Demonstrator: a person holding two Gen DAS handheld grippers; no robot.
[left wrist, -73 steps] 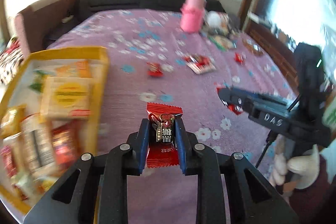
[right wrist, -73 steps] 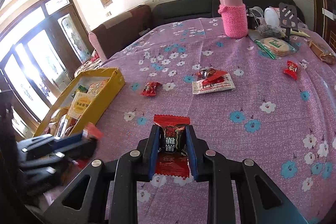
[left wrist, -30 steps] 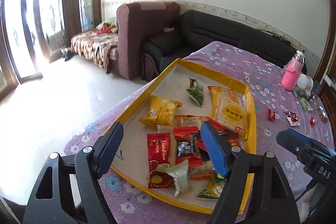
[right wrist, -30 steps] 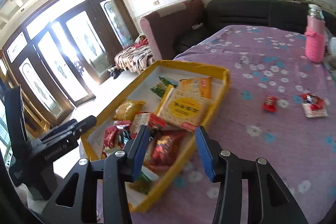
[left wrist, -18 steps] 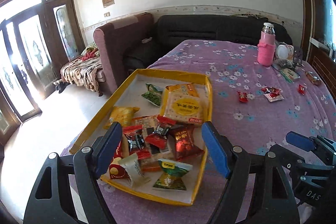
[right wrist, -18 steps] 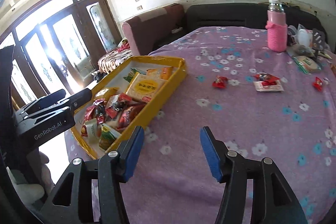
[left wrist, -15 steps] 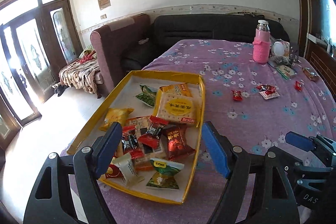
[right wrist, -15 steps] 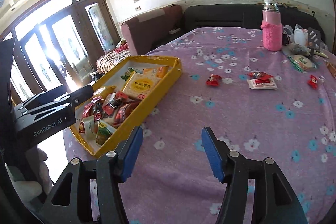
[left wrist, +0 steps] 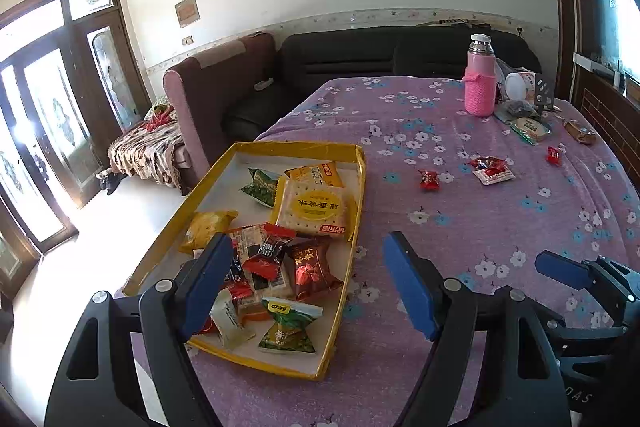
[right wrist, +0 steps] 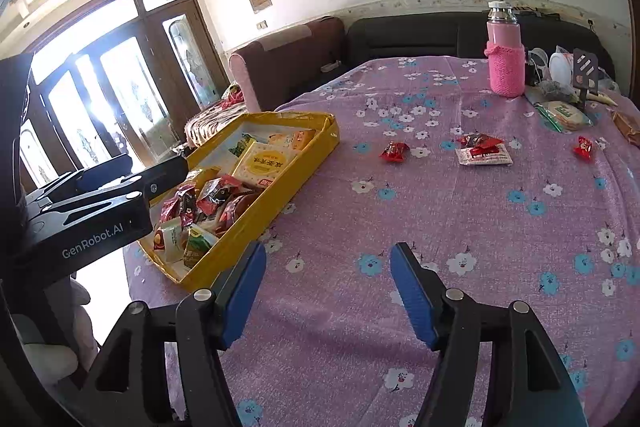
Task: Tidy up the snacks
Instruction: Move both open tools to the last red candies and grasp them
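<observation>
Beside the yellow tray (left wrist: 357, 187) of collected snacks, left gripper (left wrist: 308, 279) and right gripper (right wrist: 328, 289) hover empty, the right's jaws having just widened, ready for red candies (right wrist: 394, 151) remaining mid-tablecloth (right wrist: 460, 227).

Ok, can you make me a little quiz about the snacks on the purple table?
1. True or false: the pink bottle lies inside the yellow tray.
2. Which is nearest the tray: A) the lone red candy, B) the red and white packet, C) the far red candy?
3. Fill in: both the left gripper and the right gripper hold ____ between their fingers.

Key: 1 false, it stands on the cloth, far from the tray. 2 A. 3 nothing; both are open, and the right gripper's fingers have just been opening.
</observation>
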